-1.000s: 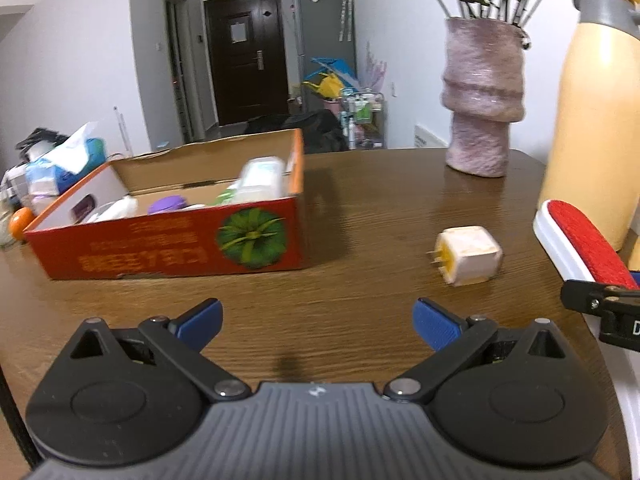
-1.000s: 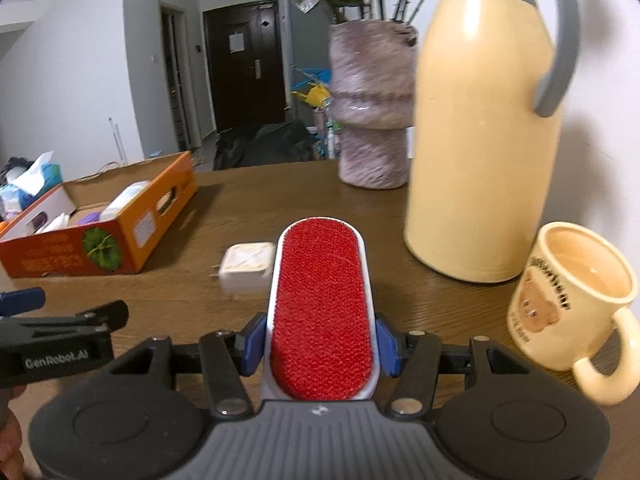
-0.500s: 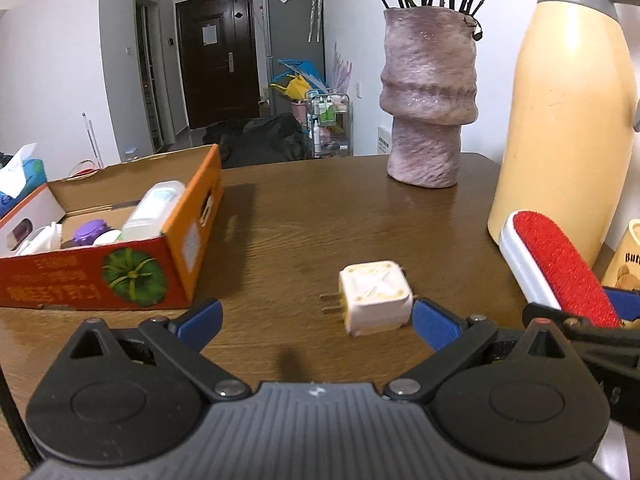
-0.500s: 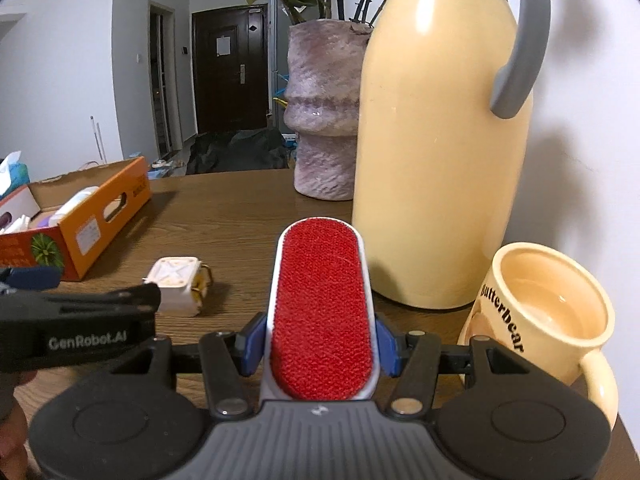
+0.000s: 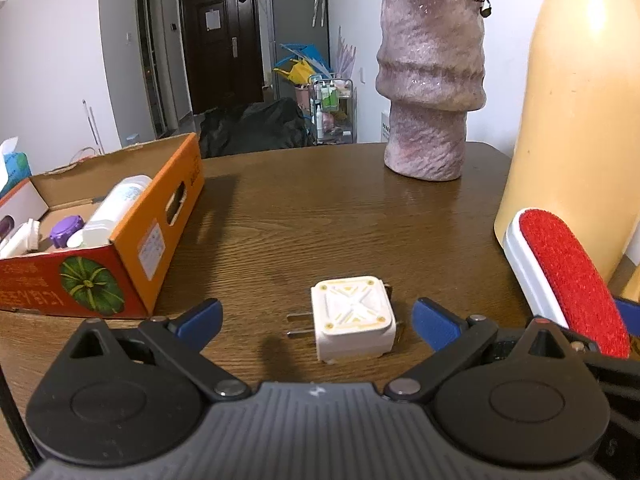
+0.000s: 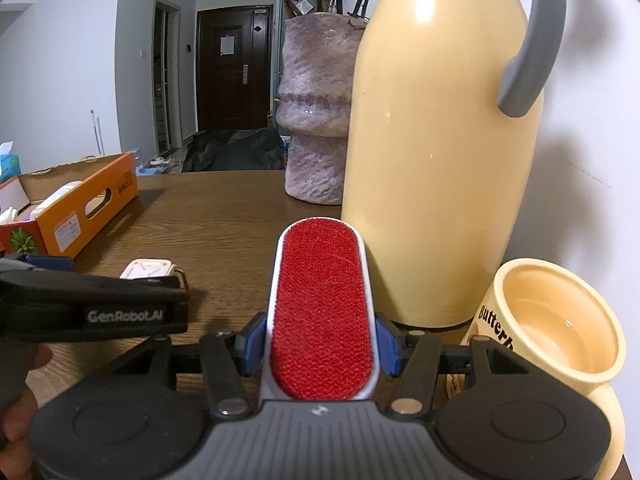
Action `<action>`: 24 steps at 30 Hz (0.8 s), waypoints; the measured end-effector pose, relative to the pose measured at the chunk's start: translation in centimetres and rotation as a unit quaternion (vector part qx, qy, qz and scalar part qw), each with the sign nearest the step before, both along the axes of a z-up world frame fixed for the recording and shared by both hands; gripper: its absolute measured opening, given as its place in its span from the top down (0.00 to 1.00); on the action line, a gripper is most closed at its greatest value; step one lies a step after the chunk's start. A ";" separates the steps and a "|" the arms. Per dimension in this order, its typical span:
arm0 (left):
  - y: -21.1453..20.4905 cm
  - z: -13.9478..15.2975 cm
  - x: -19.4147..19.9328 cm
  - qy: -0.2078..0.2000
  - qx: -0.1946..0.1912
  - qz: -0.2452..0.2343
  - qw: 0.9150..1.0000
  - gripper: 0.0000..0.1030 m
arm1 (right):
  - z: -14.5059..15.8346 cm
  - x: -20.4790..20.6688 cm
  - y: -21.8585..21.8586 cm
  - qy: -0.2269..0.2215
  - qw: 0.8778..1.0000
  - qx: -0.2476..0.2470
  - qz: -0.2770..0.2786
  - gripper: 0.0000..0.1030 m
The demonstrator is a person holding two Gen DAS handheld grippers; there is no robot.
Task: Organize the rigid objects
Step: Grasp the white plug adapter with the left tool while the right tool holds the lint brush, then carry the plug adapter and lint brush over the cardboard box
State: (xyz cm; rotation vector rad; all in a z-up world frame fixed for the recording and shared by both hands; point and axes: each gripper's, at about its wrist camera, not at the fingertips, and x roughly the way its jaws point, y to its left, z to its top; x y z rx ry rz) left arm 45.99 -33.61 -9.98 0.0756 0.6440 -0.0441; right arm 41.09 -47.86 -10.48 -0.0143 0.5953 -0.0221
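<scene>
A white plug adapter (image 5: 352, 318) lies on the brown table with its two prongs to the left. My left gripper (image 5: 316, 318) is open and the adapter sits between its blue fingertips (image 5: 434, 320), nearer the right one and apart from both. My right gripper (image 6: 320, 338) is shut on a white lint brush (image 6: 322, 308) with a red pad, held lengthwise above the table. In the left wrist view that lint brush (image 5: 568, 276) juts in at the right. From the right wrist view, part of the adapter (image 6: 150, 269) shows behind the left gripper's black finger.
An orange cardboard box (image 5: 168, 216) with bottles inside stands at the left. At the back is a mauve vase (image 5: 430, 92). A tall cream thermos jug (image 6: 436, 152) and a cream mug (image 6: 560, 344) stand close to the brush on the right. A person's hand (image 6: 16, 396) shows at lower left.
My left gripper has swung right and closed in on the adapter, which went from far right to between the fingers. The right gripper has carried the brush closer to the thermos.
</scene>
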 end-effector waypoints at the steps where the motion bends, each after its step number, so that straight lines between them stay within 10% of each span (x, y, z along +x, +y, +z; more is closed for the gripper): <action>1: -0.1 -0.1 0.2 0.003 -0.002 0.000 1.000 0.00 | 0.0 0.0 0.0 0.001 1.000 0.000 0.001 0.47; 5: -0.2 -0.6 1.3 0.025 -0.015 -0.009 1.000 0.34 | -0.2 0.3 0.1 0.001 1.000 -0.002 0.003 0.47; 24: 1.7 1.4 -1.7 -0.015 -0.027 -0.034 0.999 0.35 | 0.3 -1.3 0.8 -0.021 1.000 -0.007 0.005 0.47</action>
